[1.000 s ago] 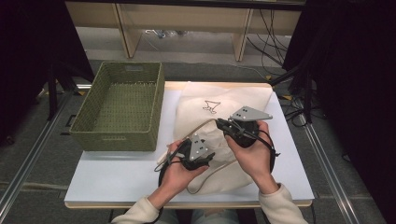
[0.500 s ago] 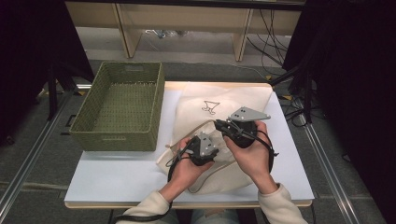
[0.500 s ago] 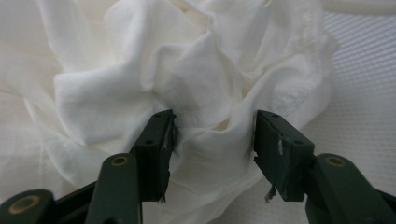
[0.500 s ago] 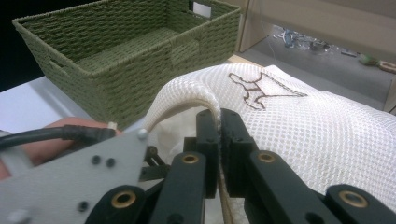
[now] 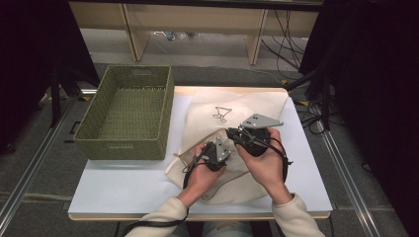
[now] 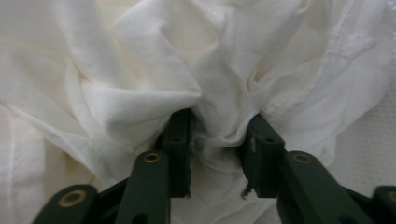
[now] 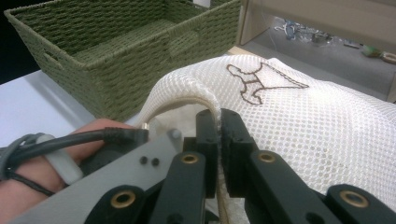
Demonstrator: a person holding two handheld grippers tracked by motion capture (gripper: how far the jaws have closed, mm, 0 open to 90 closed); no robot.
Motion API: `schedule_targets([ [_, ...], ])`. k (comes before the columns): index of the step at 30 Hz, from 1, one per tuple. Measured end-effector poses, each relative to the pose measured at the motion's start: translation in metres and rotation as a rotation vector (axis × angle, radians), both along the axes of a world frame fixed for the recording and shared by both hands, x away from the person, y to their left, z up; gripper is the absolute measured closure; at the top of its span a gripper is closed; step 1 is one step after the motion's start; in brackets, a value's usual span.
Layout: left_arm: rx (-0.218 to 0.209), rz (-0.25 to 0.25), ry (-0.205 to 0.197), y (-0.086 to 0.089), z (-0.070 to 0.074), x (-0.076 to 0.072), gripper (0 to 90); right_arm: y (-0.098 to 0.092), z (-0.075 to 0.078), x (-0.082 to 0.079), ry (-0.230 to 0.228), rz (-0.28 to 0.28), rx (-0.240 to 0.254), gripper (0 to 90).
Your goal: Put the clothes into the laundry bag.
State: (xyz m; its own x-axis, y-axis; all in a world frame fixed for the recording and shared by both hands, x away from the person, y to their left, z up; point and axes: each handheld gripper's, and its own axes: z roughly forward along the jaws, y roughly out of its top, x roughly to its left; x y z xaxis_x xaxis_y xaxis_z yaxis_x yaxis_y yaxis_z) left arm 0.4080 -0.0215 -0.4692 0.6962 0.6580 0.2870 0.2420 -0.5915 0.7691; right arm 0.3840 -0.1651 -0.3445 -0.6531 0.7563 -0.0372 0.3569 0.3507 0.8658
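Observation:
A white mesh bag point(image 5: 249, 106) with a dark printed logo lies on the table, and cream-white cloth point(image 5: 222, 187) spills from its near end. My right gripper point(image 5: 232, 133) is shut on the bag's corded rim point(image 7: 196, 91), holding the mouth lifted. My left gripper point(image 5: 213, 150) sits just left of it, pointing down into the cloth. In the left gripper view its jaws have just been closing, and a bunched fold of the white cloth point(image 6: 219, 126) is now pinched between the pads point(image 6: 180, 140).
A green woven basket point(image 5: 123, 143) stands empty at the table's left, close to the bag; its wall point(image 7: 116, 79) is near my right gripper. Bare white tabletop point(image 5: 123, 190) lies in front of the basket. Shelving and cables sit beyond the far edge.
My left gripper has moved right and down, closer to the right gripper, and pressed into the cloth at the bag's mouth. The right hand has held still.

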Motion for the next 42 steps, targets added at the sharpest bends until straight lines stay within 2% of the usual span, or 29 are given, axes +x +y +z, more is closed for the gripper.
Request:
schedule_targets([
  [1, -0.015, 0.016, -0.021, -0.002, -0.002, 0.001, 67.6, 0.0, 0.0, 0.0, 0.002, 0.0, 0.0, 87.4],
  [3, 0.021, -0.002, -0.021, -0.001, 0.0, 0.005, 72.8, 0.001, 0.0, -0.002, 0.015, -0.016, 0.001, 87.4],
  [4, 0.019, 0.001, -0.024, -0.001, 0.0, 0.006, 75.8, 0.001, 0.0, -0.002, 0.018, -0.015, 0.003, 87.5],
  [5, -0.018, 0.025, -0.028, -0.003, -0.002, 0.006, 77.3, 0.001, -0.001, -0.002, 0.02, -0.013, 0.006, 87.5],
  [6, 0.008, 0.014, -0.023, -0.002, 0.0, 0.008, 78.5, 0.001, -0.001, -0.001, 0.011, -0.012, 0.004, 87.6],
  [8, -0.001, 0.014, -0.022, -0.003, 0.001, 0.011, 80.3, 0.002, -0.001, -0.001, 0.016, -0.008, 0.022, 87.6],
  [9, 0.0, 0.012, -0.025, -0.004, 0.001, 0.011, 80.7, 0.001, 0.0, -0.002, 0.009, -0.013, 0.004, 87.7],
  [12, -0.008, 0.021, -0.041, -0.005, 0.003, 0.012, 81.5, 0.002, 0.001, -0.003, 0.009, -0.015, 0.019, 87.8],
  [13, -0.062, 0.039, -0.047, -0.007, 0.002, 0.011, 81.7, 0.0, 0.002, -0.002, -0.018, -0.005, -0.001, 87.9],
  [14, -0.04, 0.025, -0.048, -0.006, 0.005, 0.012, 81.8, 0.001, 0.002, -0.002, -0.018, -0.006, 0.012, 87.9],
  [15, -0.066, 0.042, -0.063, -0.008, 0.005, 0.012, 81.9, 0.001, 0.003, -0.004, -0.008, -0.016, 0.028, 87.9],
  [16, -0.077, 0.05, -0.038, -0.008, 0.006, 0.011, 82.0, 0.0, 0.004, -0.004, -0.019, -0.009, 0.014, 88.0],
  [17, -0.152, 0.075, -0.011, -0.012, 0.004, 0.01, 82.1, 0.001, 0.004, -0.006, -0.002, -0.023, 0.029, 88.0],
  [18, -0.167, 0.079, -0.003, -0.012, 0.004, 0.011, 82.1, 0.001, 0.005, -0.006, -0.017, -0.02, 0.026, 88.0],
  [19, -0.151, 0.083, -0.025, -0.011, 0.006, 0.012, 82.1, 0.001, 0.005, -0.006, -0.015, -0.016, 0.033, 88.0],
  [21, -0.137, 0.087, -0.044, -0.011, 0.007, 0.013, 82.1, 0.0, 0.007, -0.006, -0.044, -0.004, 0.015, 88.0],
  [23, -0.11, 0.08, -0.069, -0.011, 0.006, 0.015, 81.8, 0.0, 0.008, -0.006, -0.039, -0.002, 0.023, 88.0],
  [25, -0.098, 0.069, -0.069, -0.012, 0.003, 0.015, 80.2, 0.0, 0.007, -0.006, -0.038, -0.005, 0.023, 88.0],
  [26, -0.116, 0.067, -0.064, -0.013, 0.001, 0.014, 78.2, 0.0, 0.006, -0.005, -0.036, -0.008, 0.019, 88.0],
  [27, -0.089, 0.038, -0.105, -0.011, 0.002, 0.015, 75.7, 0.0, 0.005, -0.005, -0.021, -0.019, 0.029, 88.0],
  [28, -0.08, 0.023, -0.088, -0.009, 0.003, 0.014, 71.8, 0.0, 0.004, -0.004, -0.017, -0.014, 0.027, 88.0],
  [30, -0.106, -0.001, -0.078, -0.005, 0.004, 0.01, 63.1, -0.001, 0.003, -0.004, -0.011, -0.016, 0.026, 88.0],
  [31, -0.088, -0.006, -0.083, -0.001, 0.007, 0.006, 60.0, -0.001, 0.003, -0.003, -0.012, -0.017, 0.026, 87.9],
  [32, -0.149, -0.03, -0.044, -0.002, 0.006, 0.005, 56.9, -0.001, 0.004, -0.004, -0.012, -0.017, 0.024, 87.9],
  [33, -0.17, -0.039, -0.031, 0.001, 0.008, 0.001, 55.4, -0.001, 0.004, -0.004, -0.013, -0.018, 0.022, 87.9],
  [35, -0.212, -0.025, -0.044, 0.003, 0.01, -0.003, 53.1, -0.001, 0.004, -0.004, -0.012, -0.021, 0.02, 87.9],
  [38, -0.213, -0.037, -0.036, 0.008, 0.015, -0.006, 51.6, -0.001, 0.003, -0.003, -0.03, -0.011, 0.006, 87.8],
  [40, -0.189, -0.057, -0.04, 0.013, 0.02, -0.01, 50.8, 0.0, 0.003, -0.004, -0.017, -0.021, 0.018, 87.8],
  [42, -0.212, -0.081, -0.026, 0.016, 0.024, -0.016, 50.6, 0.0, 0.003, -0.004, -0.015, -0.019, 0.017, 87.7],
])
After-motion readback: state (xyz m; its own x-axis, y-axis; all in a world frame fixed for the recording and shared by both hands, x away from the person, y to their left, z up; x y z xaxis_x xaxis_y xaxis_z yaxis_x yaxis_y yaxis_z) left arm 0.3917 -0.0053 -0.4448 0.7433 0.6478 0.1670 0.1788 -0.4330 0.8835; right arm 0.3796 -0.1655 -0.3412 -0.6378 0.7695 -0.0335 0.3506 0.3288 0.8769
